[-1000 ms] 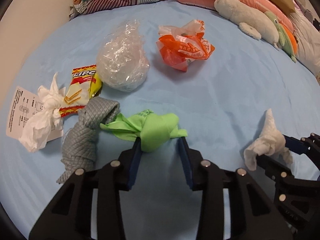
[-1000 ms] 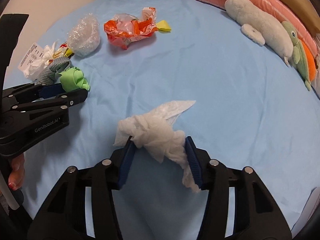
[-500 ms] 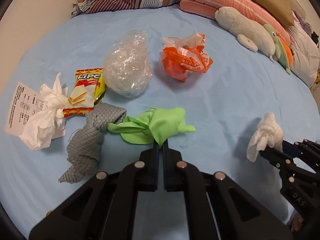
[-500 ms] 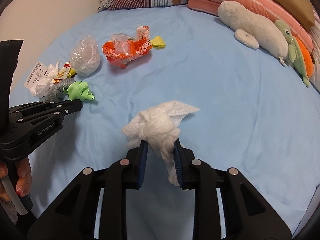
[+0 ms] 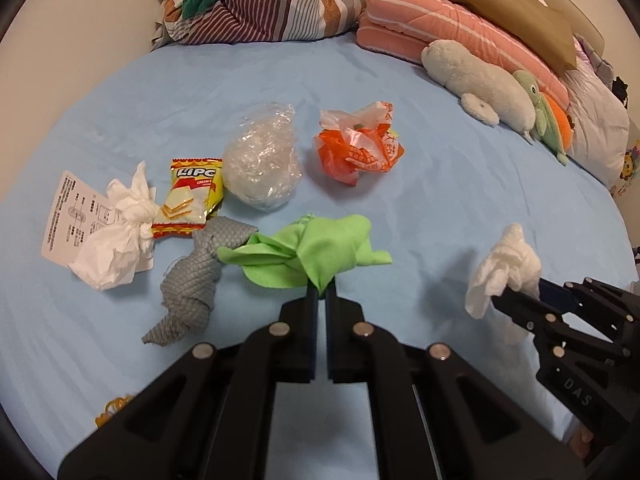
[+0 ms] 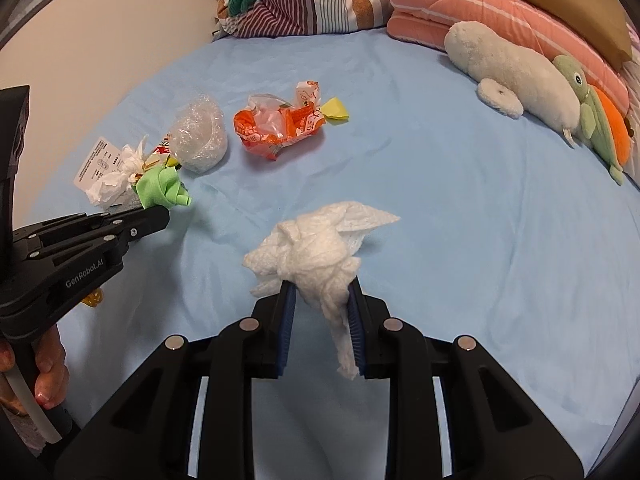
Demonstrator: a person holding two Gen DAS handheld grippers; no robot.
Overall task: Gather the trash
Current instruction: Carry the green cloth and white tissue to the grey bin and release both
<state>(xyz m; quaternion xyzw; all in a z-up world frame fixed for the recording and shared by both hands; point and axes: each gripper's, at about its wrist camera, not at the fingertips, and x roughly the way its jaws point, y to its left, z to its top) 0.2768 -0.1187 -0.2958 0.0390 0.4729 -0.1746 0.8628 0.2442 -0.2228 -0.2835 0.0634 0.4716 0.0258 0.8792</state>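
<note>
wrist views low, sharing blue bed

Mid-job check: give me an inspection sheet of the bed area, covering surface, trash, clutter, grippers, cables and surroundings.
Surface: blue bedsheet, wrinkled.
Job's things: green cloth and white tissue wad, both gripped; on the sheet, grey cloth, second tissue on a printed leaflet, snack wrapper, clear plastic bag, orange bag.
Clutter: small yellow scrap beside the orange bag.
Grippers: left gripper shut on green cloth; right gripper shut on white tissue wad.
Cables: nothing seen.
Surroundings: plush toys, pink striped bedding, striped fabric pile.
</note>
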